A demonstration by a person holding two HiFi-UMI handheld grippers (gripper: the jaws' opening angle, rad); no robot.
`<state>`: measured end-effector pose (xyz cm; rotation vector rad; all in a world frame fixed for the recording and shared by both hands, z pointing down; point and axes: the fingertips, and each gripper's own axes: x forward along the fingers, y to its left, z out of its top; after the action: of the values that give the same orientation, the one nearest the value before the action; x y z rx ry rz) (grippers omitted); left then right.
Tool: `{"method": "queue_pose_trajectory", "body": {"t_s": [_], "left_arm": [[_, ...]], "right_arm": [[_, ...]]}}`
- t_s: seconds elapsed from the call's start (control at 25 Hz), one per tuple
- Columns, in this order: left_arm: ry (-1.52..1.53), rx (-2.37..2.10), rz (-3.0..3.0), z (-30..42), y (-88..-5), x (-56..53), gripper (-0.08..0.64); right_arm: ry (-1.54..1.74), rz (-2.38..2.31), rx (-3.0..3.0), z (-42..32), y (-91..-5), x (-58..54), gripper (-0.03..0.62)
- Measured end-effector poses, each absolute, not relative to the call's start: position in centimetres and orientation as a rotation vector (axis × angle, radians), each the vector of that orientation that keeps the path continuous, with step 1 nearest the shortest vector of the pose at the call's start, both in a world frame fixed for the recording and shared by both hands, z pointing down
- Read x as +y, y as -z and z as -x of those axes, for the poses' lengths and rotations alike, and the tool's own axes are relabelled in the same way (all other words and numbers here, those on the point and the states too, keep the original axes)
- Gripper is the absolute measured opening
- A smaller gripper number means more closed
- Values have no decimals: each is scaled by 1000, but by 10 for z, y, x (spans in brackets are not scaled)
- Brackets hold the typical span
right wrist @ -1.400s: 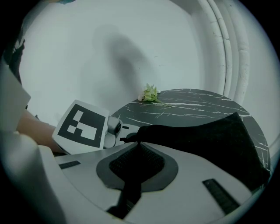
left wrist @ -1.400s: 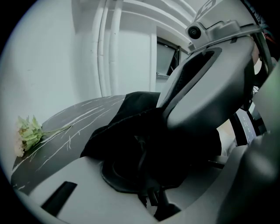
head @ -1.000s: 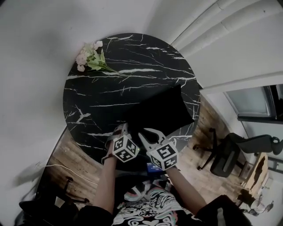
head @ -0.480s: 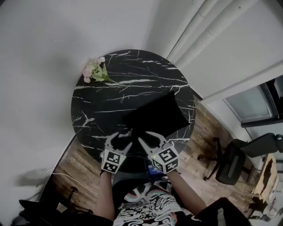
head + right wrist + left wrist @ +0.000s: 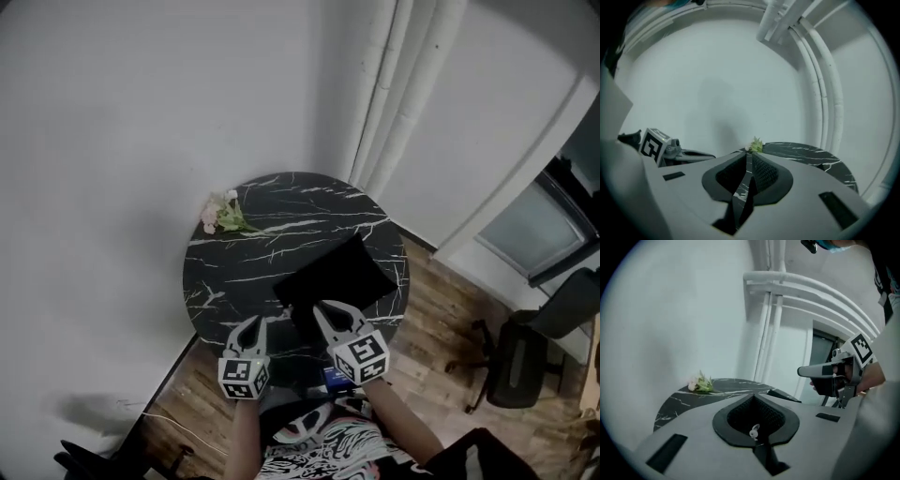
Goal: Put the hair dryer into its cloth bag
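A black cloth bag [image 5: 336, 278] lies flat on the right half of a round black marble table [image 5: 234, 272]. Its corner also shows in the left gripper view [image 5: 783, 396]. No hair dryer shows outside the bag. My left gripper [image 5: 251, 324] hangs over the table's near edge with its jaws shut and empty [image 5: 754, 398]. My right gripper [image 5: 324, 308] is beside it, just short of the bag's near corner. Its jaws are closing, with a thin gap left and nothing between them [image 5: 747, 155]. Both grippers are lifted off the table.
A small bunch of pink flowers [image 5: 223, 214] lies at the table's far left rim. White pipes [image 5: 394, 84] run up the wall behind. A dark office chair [image 5: 525, 361] stands on the wooden floor at the right, below a window [image 5: 534, 239].
Both grippers have lifted and drawn back from the bag to the table's near edge. The left jaws, spread before, are now together. The table looks smaller and farther.
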<state>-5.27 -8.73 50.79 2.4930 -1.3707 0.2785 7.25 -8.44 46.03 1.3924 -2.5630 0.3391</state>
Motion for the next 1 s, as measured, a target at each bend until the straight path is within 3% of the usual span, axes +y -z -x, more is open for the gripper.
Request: {"method": "queue_pose_trajectory", "body": {"t_s": [0.36, 1.0], "left_arm": [[-193, -1267, -2656, 46, -456, -67, 14], [-211, -1350, -2741, 67, -436, 2, 14]], "right_arm": [[-209, -1666, -2390, -86, -431, -43, 32], [-146, -1800, -2312, -75, -432, 56, 20]]}}
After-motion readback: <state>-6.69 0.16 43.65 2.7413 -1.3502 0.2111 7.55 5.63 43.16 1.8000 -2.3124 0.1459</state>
